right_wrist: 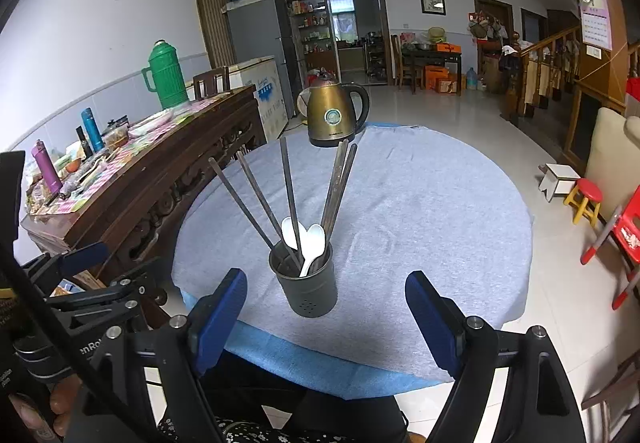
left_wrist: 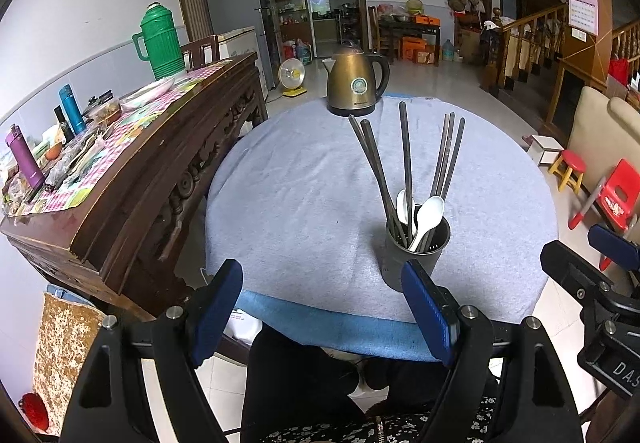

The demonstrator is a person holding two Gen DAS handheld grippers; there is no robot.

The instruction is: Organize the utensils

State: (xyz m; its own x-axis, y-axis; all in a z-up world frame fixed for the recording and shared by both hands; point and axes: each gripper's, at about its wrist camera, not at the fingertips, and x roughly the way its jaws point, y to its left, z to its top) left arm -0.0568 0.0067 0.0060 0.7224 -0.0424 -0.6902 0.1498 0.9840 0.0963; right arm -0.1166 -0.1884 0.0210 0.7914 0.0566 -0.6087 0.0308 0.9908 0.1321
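A dark grey metal utensil holder (left_wrist: pixel 412 259) (right_wrist: pixel 306 289) stands near the front edge of the round table with a light blue cloth (left_wrist: pixel 304 203) (right_wrist: pixel 420 211). Several dark chopsticks (left_wrist: pixel 406 163) (right_wrist: pixel 288 191) and two white spoons (left_wrist: pixel 426 219) (right_wrist: pixel 310 247) stand in it. My left gripper (left_wrist: pixel 322 307) is open and empty, at the table's front edge, with the holder just beyond its right finger. My right gripper (right_wrist: pixel 326 317) is open and empty, with the holder between and just beyond its fingers. Each gripper shows at the edge of the other's view.
A bronze electric kettle (left_wrist: pixel 356 83) (right_wrist: pixel 334 113) stands at the table's far edge. A dark wooden sideboard (left_wrist: pixel 132 171) (right_wrist: pixel 160 171) at the left carries a green thermos (left_wrist: pixel 158 41), bottles and clutter. Small stools and a red chair (right_wrist: pixel 624 227) stand on the floor at the right.
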